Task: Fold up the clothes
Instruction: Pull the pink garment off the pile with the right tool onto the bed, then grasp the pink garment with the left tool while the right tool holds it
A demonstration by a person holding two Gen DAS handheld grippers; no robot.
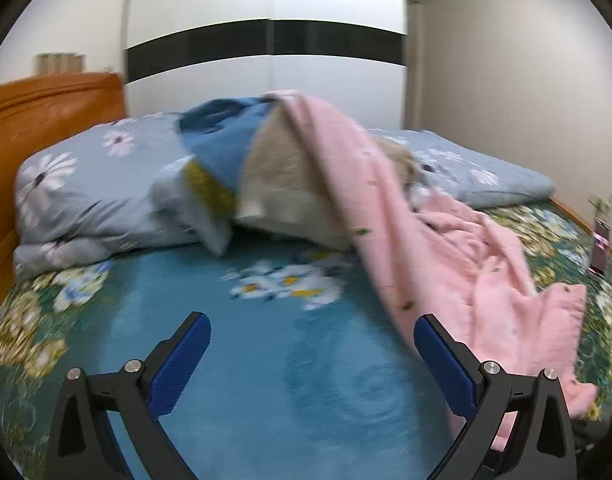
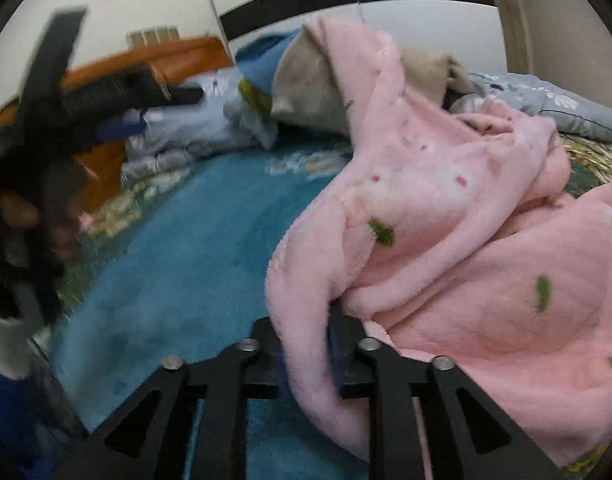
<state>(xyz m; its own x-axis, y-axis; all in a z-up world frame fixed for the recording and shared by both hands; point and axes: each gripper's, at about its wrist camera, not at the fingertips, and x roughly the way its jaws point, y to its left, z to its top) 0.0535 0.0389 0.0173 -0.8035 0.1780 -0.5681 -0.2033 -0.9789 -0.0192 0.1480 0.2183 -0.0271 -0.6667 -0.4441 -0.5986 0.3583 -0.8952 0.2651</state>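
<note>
A pink fleece garment with small green marks lies crumpled on the right of the blue floral bed cover, one end draped up over a pile of clothes. My left gripper is open and empty above the bed cover, its right finger at the garment's lower edge. My right gripper is shut on an edge of the pink garment, which bunches around its blue pads. The left gripper also shows blurred at the left of the right wrist view.
A beige garment and a blue and yellow one are heaped at the back. A folded grey floral duvet lies by the orange wooden headboard. A white wardrobe stands behind. A phone rests at the bed's right edge.
</note>
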